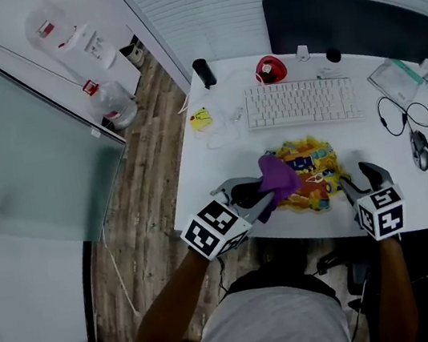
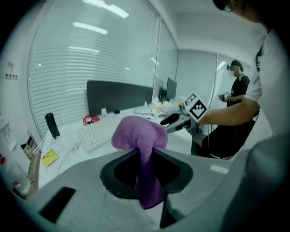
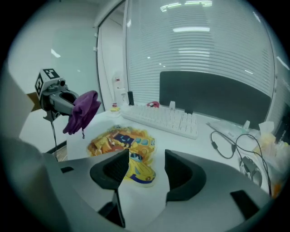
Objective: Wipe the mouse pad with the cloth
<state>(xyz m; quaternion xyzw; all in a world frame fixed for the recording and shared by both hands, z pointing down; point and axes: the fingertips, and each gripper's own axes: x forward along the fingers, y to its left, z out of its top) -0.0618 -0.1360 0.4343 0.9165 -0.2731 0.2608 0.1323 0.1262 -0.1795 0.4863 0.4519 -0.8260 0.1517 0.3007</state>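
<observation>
A purple cloth point(image 1: 280, 178) hangs bunched from my left gripper point(image 1: 252, 197), whose jaws are shut on it; in the left gripper view the cloth point(image 2: 140, 136) bulges out above the closed jaws of that gripper point(image 2: 145, 156). It is held over the left edge of the mouse pad point(image 1: 310, 173), a yellow and orange cartoon-printed pad on the white desk point(image 1: 221, 165). My right gripper point(image 1: 361, 177) stands open at the pad's right edge with nothing between its fingers. In the right gripper view the pad point(image 3: 118, 140) lies just beyond the open gripper point(image 3: 145, 167), and the cloth point(image 3: 81, 111) hangs at far left.
A white keyboard point(image 1: 300, 103) lies behind the pad, with a red object point(image 1: 270, 70) and a black cylinder point(image 1: 203, 73) further back. A wired mouse point(image 1: 421, 149) and cables sit at right. The desk's front edge runs just below both grippers. A person point(image 2: 235, 90) stands in the background.
</observation>
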